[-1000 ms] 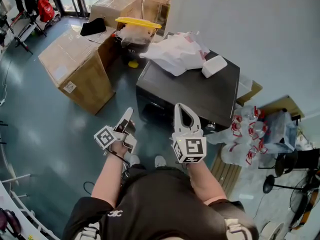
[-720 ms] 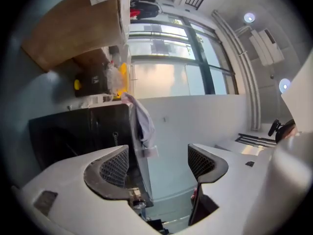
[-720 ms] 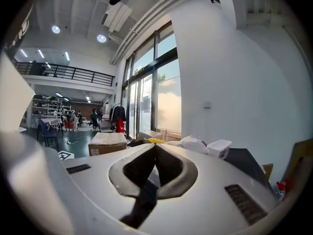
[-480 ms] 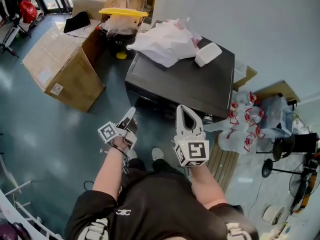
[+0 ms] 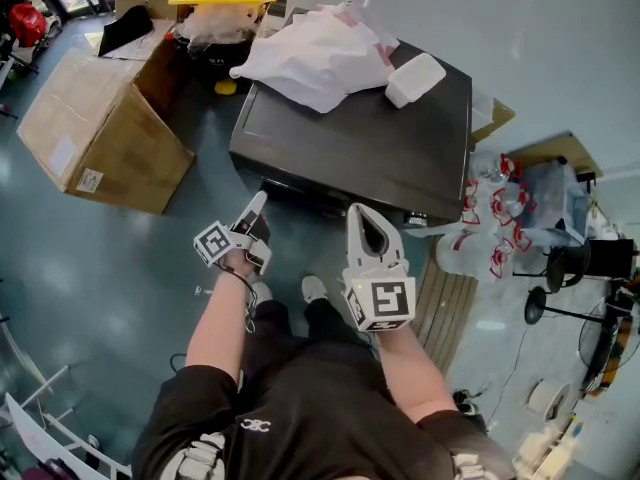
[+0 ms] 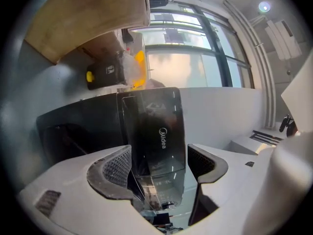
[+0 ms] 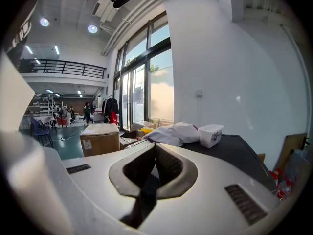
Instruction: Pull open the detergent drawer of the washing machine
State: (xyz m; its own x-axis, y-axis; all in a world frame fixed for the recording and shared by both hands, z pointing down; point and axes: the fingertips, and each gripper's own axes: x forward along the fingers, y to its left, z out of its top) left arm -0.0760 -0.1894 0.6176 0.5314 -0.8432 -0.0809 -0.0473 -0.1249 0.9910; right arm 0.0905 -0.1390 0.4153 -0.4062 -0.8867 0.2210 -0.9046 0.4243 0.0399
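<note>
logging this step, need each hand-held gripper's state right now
Left hand-held gripper: open, drawer front between jaws.
Right hand-held gripper: shut, empty.

I stand in a big open hall, a workshop or test lab rather than a home. The right gripper view shows tall windows (image 7: 146, 77) rising to a high ceiling with round lights (image 7: 93, 29), and a railed mezzanine (image 7: 63, 68) over a far working area with people and racks. Around me the floor (image 5: 90, 258) is bare, glossy and teal. A washing machine (image 5: 380, 158) stands against a plain white wall (image 5: 540, 48), with cardboard boxes (image 5: 90, 118), a yellow-lidded bin (image 5: 220, 13) and shrink-wrapped water bottles (image 5: 490, 243) lying around it.
</note>
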